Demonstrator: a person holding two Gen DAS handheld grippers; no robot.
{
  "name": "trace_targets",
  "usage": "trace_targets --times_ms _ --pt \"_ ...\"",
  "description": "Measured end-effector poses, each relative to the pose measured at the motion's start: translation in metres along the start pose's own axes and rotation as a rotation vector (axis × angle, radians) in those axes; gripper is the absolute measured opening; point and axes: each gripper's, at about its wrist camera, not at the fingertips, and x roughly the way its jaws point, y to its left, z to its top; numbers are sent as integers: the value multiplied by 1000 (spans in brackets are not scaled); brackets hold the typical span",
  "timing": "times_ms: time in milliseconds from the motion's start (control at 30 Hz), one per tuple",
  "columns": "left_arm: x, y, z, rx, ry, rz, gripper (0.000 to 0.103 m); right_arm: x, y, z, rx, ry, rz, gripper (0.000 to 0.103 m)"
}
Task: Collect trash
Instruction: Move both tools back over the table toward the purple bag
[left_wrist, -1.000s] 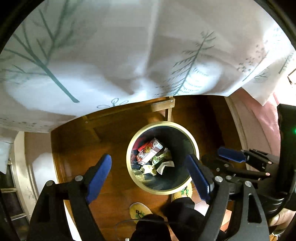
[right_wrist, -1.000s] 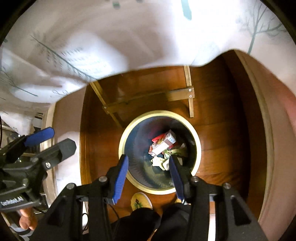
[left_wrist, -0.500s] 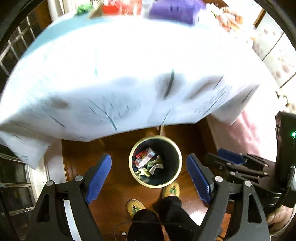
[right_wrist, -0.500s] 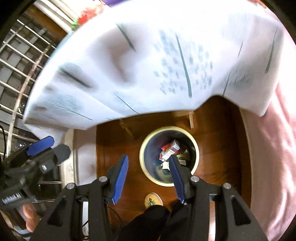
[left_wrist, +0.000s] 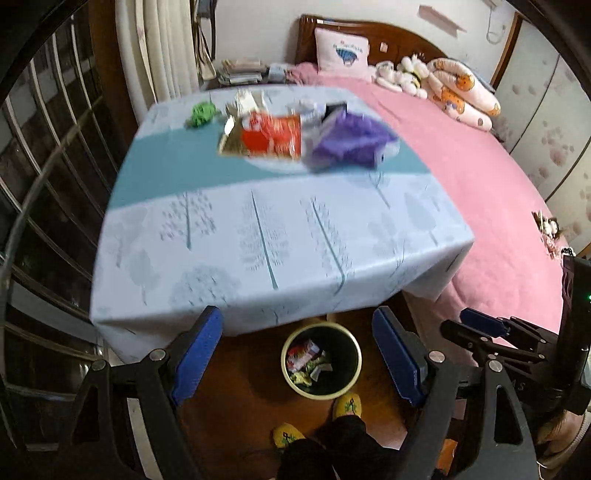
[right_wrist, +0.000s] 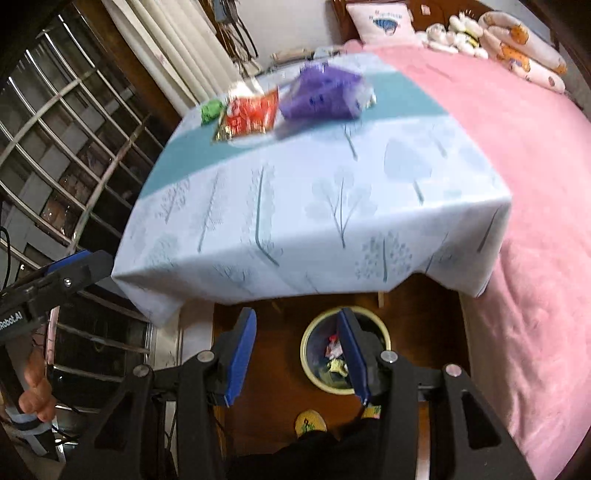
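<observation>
- Left wrist view: the left claw (left_wrist: 297, 360) hangs with its blue pads spread wide apart and nothing between them. Below it, on the wooden floor, stands a round trash bin (left_wrist: 320, 360) with wrappers already inside, partly tucked under the worktop's front edge.
- The worktop (left_wrist: 280, 236) wears a pale blue cloth printed with trees. At its far side lies the trash left to collect: a red snack packet (left_wrist: 271, 138), a purple bag (left_wrist: 349, 142) and a small green scrap (left_wrist: 201, 113), all blurred.
- Risk here: the trash lies well apart from the claw, across the cloth. A long low reach could drag the loose cloth and pull items off the edge.
- Right wrist view: the right claw (right_wrist: 297, 356) is also empty, its pads parted, though less widely than the left's. One pad hides part of the bin.
- The red packet and purple bag lie touching or overlapping; I cannot tell which. Pinching one may lift or drag the other, dropping it on the floor or the pink bed (right_wrist: 524, 184) beside the worktop.
- The picture is smeared by motion, so aim could be poor; thin film may slip from the pads.
</observation>
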Motion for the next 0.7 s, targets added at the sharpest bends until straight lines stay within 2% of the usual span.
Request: trace_targets --times_ms 233,433,533,700 --pt "-29 1 29 -28 -57 -21 82 -39 2 39 7 -120 -25 46" --pt "-30 -14 61 -22 -77 -62 82 -59 -1 81 -28 -195 -20 46" --pt "-23 -25 77 -28 -79 -75 82 -57 -6 105 -44 -210 -11 46" --pt "10 -49 114 -45 -35 -63 82 -39 -28 156 -77 -202 13 46"
